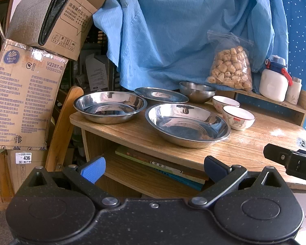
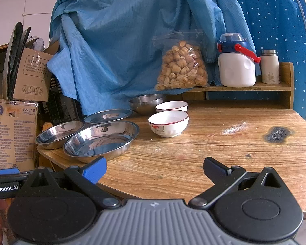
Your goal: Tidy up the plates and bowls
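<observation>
Both tongs are held short of the near edge of the desk (image 2: pixel 193 153), neither touching anything. Left tongs (image 1: pixel 154 169): fingers wide apart, nothing between them. Right tongs (image 2: pixel 155 170): likewise spread, nothing held.

Dishes sit on the left and far part of the desk. Three steel plates are grouped at the left — a near plate (image 2: pixel 101 139), a left plate (image 2: pixel 59 133) just beside it at the desk's left edge, and a shallower far plate (image 2: pixel 108 115) behind them. Whether the rims touch cannot be told.

A steel bowl (image 2: pixel 146 103) stands at the far side, right of the far plate. Two white bowls with red rims stand to its right — the near bowl (image 2: pixel 168 123) just right of the near plate, the far bowl (image 2: pixel 171 106) close behind it, beside the steel bowl.

On the raised shelf (image 2: pixel 275 86) at the back: a snack bag (image 2: pixel 181 67), a white jug (image 2: pixel 236 65) and a small flask (image 2: pixel 270 67). Blue cloth (image 2: pixel 122 40) hangs behind. Cartons (image 1: pixel 24 98) are stacked left of the desk; books (image 1: pixel 163 167) lie on its lower shelf.
</observation>
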Demonstrator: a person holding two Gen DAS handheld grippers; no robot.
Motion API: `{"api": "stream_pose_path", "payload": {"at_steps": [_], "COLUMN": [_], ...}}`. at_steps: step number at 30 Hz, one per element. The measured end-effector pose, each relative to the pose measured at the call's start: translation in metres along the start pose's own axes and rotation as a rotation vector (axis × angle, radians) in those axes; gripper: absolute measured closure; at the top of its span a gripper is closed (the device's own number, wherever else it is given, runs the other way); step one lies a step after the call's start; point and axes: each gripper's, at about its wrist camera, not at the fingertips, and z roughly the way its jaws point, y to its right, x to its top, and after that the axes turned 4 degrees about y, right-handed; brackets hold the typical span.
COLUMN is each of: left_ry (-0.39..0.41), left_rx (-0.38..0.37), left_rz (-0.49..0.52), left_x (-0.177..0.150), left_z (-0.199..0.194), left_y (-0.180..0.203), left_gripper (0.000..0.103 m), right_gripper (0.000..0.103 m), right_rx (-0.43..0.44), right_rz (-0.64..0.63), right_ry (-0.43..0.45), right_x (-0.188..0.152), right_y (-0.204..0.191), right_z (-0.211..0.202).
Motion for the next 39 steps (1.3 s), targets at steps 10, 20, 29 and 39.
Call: {"api": "stream_pose_path", "payload": {"at_steps": [10,20,29,39], "left_ry": [0.000,-0.011,-0.002,0.037], "left_rx": [-0.007,-0.015,0.018,0.189], "left_rz": [0.004,0.015,-0.019,-0.109], "left_x": [-0.002,-0.003,0.015,0.057], "left_z": [0.000,0.002,0.005,0.033], "left_y": [0.001,-0.002,-0.024,-0.089], "left_gripper": [0.001,0.001,0.001,0.001], "right_gripper": [0.000,0.000,0.000,0.000], "right_rx": [0.001,-0.001,0.033,0.088], "right_rz": [0.005,0.026,0.035,-0.021], "right_ry": [-0.004,-0.008,-0.009,-0.018], "right_x": [-0.001,-0.006,0.004,0.028], "right_y": [0.001,0.003,0.004,-0.004], "right_z": [-0.001,-0.001,0.006,0.041]}}
